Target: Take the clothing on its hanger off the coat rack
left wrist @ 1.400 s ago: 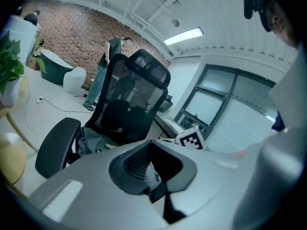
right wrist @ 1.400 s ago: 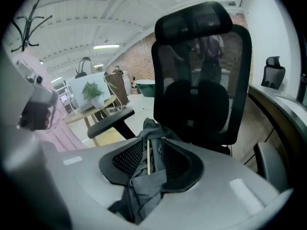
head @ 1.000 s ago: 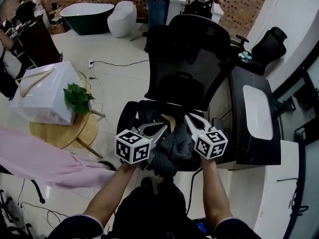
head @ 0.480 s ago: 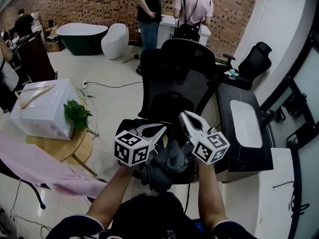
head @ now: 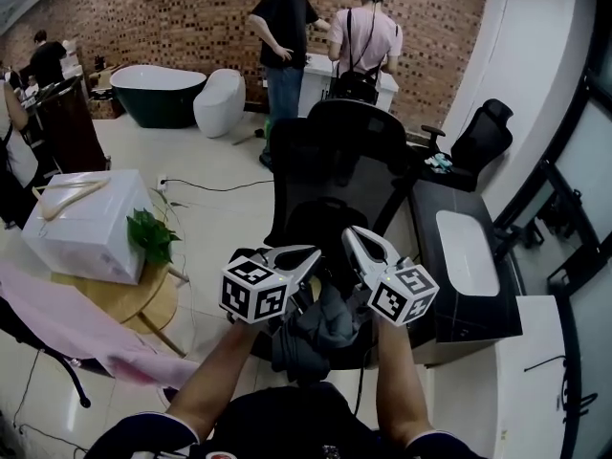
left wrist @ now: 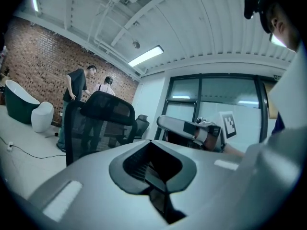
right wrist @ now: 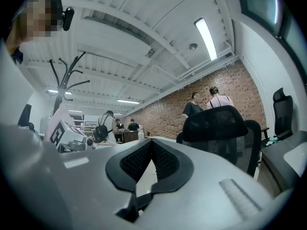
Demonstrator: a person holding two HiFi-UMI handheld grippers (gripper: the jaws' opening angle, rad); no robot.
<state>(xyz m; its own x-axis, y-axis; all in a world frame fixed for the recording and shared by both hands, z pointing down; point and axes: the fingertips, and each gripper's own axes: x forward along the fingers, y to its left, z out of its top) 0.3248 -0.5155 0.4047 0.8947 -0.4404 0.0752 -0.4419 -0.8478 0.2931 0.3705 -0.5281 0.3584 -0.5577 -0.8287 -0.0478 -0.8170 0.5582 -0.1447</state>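
you are holding both grippers level over the black office chair [head: 335, 151], and both are empty: the left gripper [head: 314, 253] is showing its jaws pressed together on nothing, and the right gripper [head: 350, 233] is showing the same. a grey garment [head: 320, 325] is lying bunched on the seat just below them. the pink clothing [head: 67, 318] is hanging at the near left, below the coat rack [right wrist: 67, 78] as far as the right gripper view is showing; how it is hung is not showing. the scene is fitting either a reach for the pink piece to come or a set-down on the chair behind you. either way, you should be holding the tips clear of the grey heap and the two grippers apart from each other.
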